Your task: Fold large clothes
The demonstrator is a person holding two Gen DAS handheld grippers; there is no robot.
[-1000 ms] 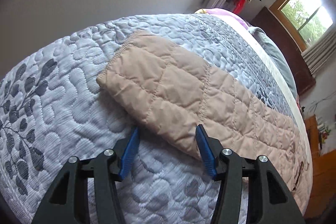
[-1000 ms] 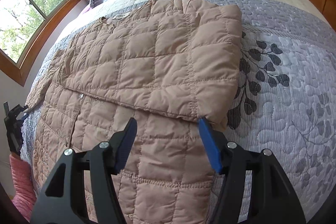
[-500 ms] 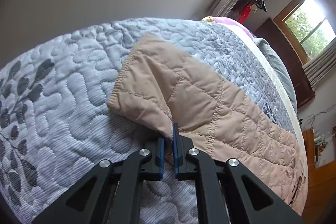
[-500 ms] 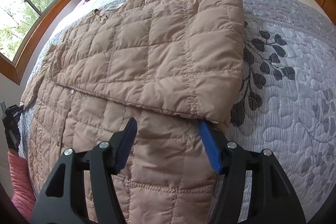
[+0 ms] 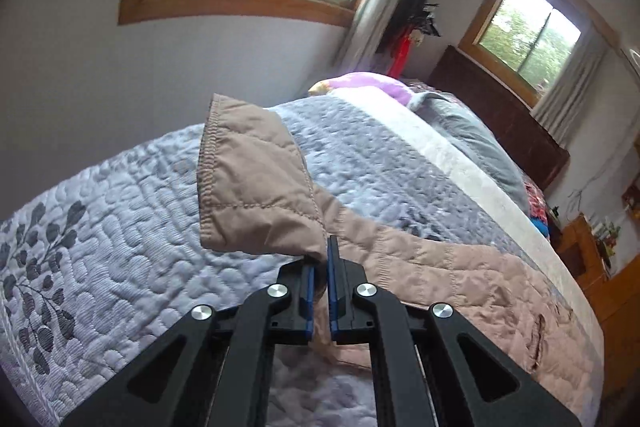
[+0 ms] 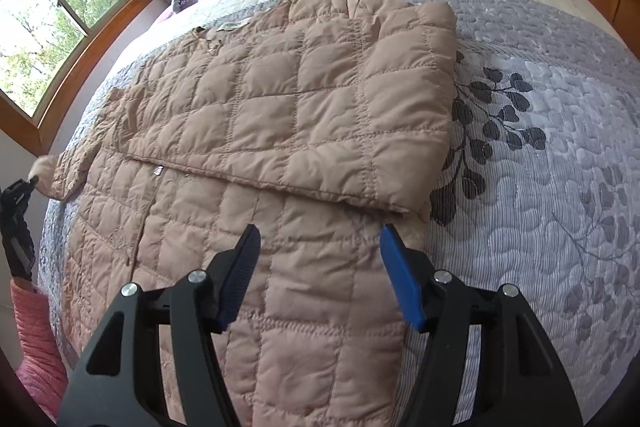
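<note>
Two grippers work the bed: the left gripper (image 5: 320,263) has its jaws pinched on the sleeve cuff (image 5: 248,183), lifted toward twelve o'clock; the right gripper (image 6: 320,251) hovers, jaws spread, over the tan quilted jacket (image 6: 304,115) lying on the grey bedspread (image 6: 540,163).

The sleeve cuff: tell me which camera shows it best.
The left wrist view. The sleeve cuff fills the centre, stitched hem sharp, lifted off the quilt by the shut left claw. The right wrist view shows it only small at the far left edge.
</note>
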